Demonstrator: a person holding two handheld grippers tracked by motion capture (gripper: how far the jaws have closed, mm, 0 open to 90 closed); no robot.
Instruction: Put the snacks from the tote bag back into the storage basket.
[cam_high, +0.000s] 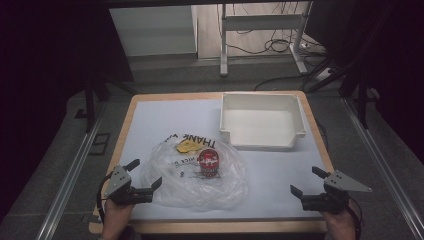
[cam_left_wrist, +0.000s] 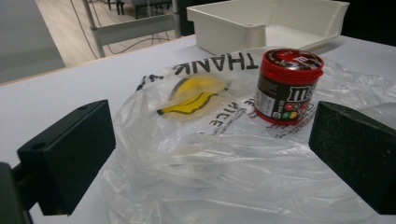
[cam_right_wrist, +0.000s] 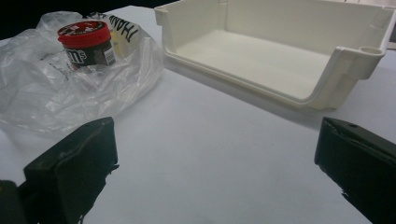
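A clear plastic bag printed with black letters and a yellow smiley lies crumpled on the white table sheet. A red-lidded candy jar stands upright on it. The same jar and bag lie just ahead of my left gripper, which is open at the bag's left edge with nothing between its jaws. My right gripper stands open over bare sheet at the front right. From the right gripper view the jar and the bag sit far left.
An empty white bin with a low open front stands at the back right, also seen as the bin and the bin. The table's wooden edge runs along the front. A metal stand and cables lie beyond the table.
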